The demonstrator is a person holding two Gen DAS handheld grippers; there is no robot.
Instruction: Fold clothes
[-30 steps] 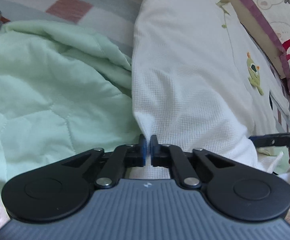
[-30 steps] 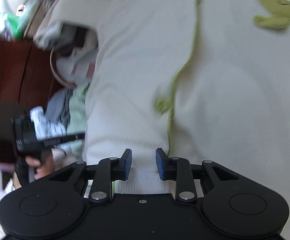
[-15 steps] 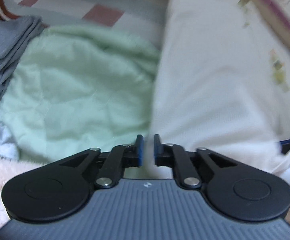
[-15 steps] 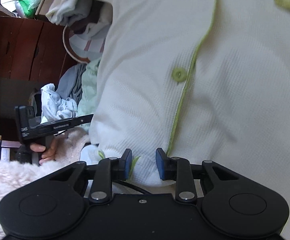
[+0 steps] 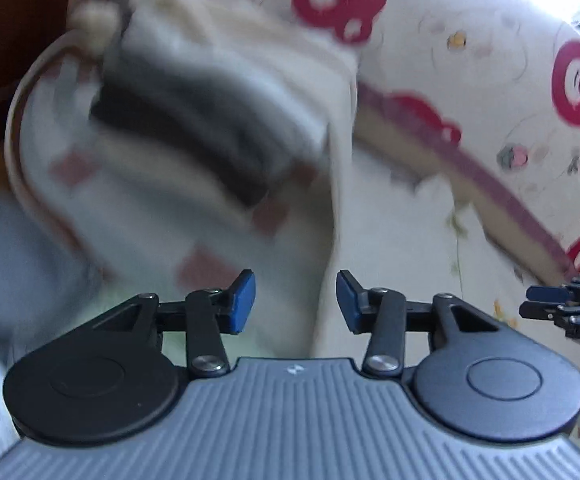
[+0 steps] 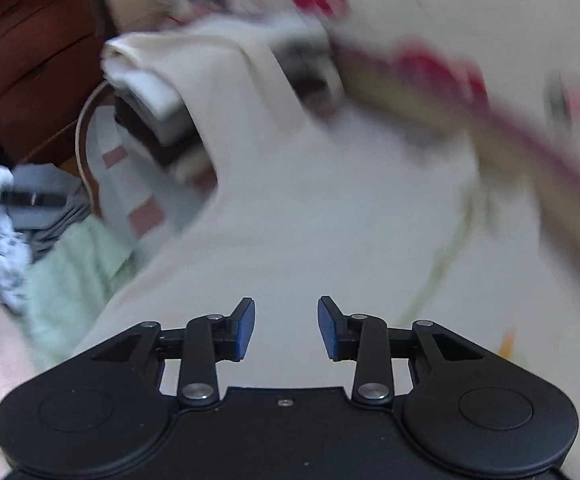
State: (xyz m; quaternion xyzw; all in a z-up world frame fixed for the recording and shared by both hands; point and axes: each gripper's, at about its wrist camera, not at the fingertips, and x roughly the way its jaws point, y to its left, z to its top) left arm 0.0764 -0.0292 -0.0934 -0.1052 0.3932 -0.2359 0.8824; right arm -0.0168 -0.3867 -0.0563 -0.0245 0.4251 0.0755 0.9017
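A white waffle-knit shirt (image 6: 329, 208) with green trim lies spread on the bed; it also shows in the left wrist view (image 5: 401, 240). My left gripper (image 5: 295, 302) is open and empty above the shirt's left edge. My right gripper (image 6: 286, 328) is open and empty over the shirt's lower part. The right gripper's fingers (image 5: 549, 304) show at the right edge of the left wrist view. Both views are blurred by motion.
A stack of folded clothes (image 5: 210, 128) sits at the back on the checked bedsheet (image 5: 206, 268). A light green quilt (image 6: 74, 272) and grey clothes (image 6: 46, 200) lie to the left. A cartoon-print pillow (image 5: 489, 80) lies to the right. Dark wooden furniture (image 6: 22, 52) stands behind.
My left gripper let go of the shirt's edge and opened wide. Both grippers swung up and back, so the folded stack and pillow came into view. The right jaws opened wider.
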